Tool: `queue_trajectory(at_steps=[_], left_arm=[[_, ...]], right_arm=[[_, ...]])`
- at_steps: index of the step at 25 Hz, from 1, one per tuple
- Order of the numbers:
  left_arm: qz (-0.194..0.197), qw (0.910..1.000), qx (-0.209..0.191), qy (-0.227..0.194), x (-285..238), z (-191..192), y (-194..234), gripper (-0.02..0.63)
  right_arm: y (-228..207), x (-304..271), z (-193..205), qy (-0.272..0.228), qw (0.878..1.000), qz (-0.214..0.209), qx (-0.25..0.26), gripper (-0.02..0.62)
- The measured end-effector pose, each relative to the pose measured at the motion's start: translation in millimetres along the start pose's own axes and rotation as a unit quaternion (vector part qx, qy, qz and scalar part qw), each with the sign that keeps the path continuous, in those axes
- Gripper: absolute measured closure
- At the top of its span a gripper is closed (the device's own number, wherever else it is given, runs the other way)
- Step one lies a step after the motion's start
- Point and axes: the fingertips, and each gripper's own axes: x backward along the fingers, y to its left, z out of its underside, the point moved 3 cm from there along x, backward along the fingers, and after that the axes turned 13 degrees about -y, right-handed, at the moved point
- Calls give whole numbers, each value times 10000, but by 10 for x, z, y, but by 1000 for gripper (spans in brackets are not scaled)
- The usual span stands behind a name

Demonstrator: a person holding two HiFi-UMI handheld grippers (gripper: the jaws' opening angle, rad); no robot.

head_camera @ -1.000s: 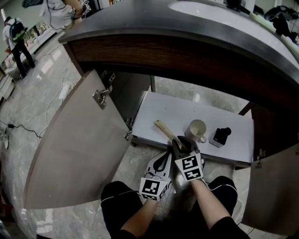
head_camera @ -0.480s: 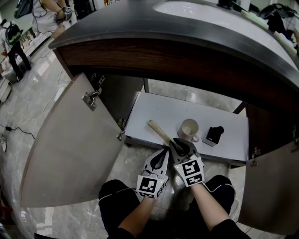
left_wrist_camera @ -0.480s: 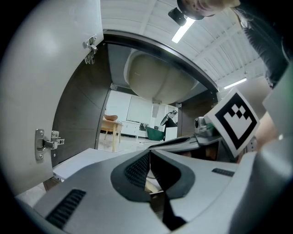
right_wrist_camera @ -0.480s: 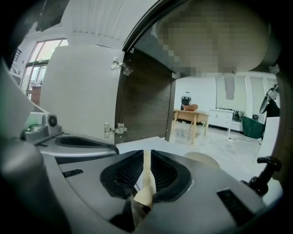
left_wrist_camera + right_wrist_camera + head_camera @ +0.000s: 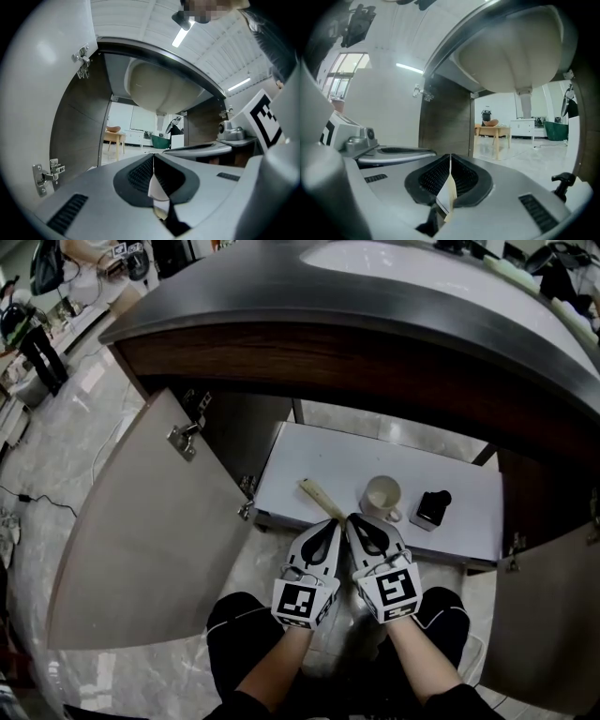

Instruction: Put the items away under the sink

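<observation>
Three items — stick [image 5: 319,495], mug [image 5: 382,497], black box [image 5: 431,509] — sit on the tabletop [image 5: 323,457] under the sink [image 5: 403,261]; left hand-held gripper [image 5: 327,524] and right hand-held gripper [image 5: 355,521], both closed empty, hover where a nudge could dislodge the stick.

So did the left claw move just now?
Yes. The left claw has crept forward toward the white shelf: its tip now reaches the shelf's front edge, level with the right claw.

The left hand-held gripper [image 5: 328,524] and right hand-held gripper [image 5: 356,519] are grey (black-marked cubes [image 5: 300,601])
</observation>
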Motion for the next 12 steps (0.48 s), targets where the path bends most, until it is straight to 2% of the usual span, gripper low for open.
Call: queue_trajectory(at_steps=[6,12], left_arm=[[-48,9998,-65,-169,-22,-305,-57,597],[-96,9997,-59,-209,33,-515,-113,597]], right_arm=[[61,67,-323,-469,9988,97,55,558],[106,185,-514,-473,9989,39,51,560]])
